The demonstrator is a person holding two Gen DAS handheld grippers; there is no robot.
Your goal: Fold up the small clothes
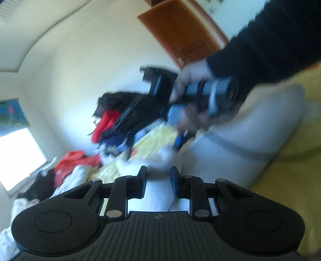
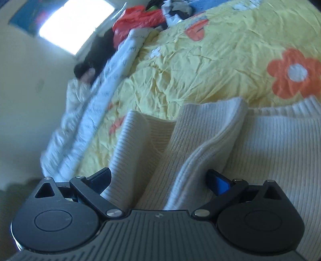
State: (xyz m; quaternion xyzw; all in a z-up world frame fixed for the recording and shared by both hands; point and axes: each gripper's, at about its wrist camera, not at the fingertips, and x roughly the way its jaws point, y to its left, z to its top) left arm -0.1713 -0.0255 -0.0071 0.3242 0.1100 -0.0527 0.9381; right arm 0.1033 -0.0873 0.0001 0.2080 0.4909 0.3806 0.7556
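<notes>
A cream ribbed knit garment (image 2: 260,144) lies on the bed's yellow crinkled cover with orange flowers (image 2: 210,66), its near edge doubled up into a thick fold that runs straight toward the right tool (image 2: 158,180). That tool's jaws stand wide, one on each side of the fold, with the pads not pressing on it.

The left tool (image 1: 158,184) has its jaws narrow, and white fabric (image 1: 158,192) sits between the blue pads; the blur leaves it uncertain whether they pinch it. In the left wrist view the person's hand (image 1: 192,88), in a dark sleeve (image 1: 266,44), carries the right tool above the garment.

By my reading the step in hand is the taking hold of an edge for a fold, with the garment only part folded. The next move probably calls for the right tool to close on the doubled edge and carry it across the garment, flat, while the left keeps its side down.

No basket or box shows. Beyond the garment, at the cover's far edge by the bright window (image 2: 76,24), lies a loose heap of red, black and white clothes (image 2: 140,18).
</notes>
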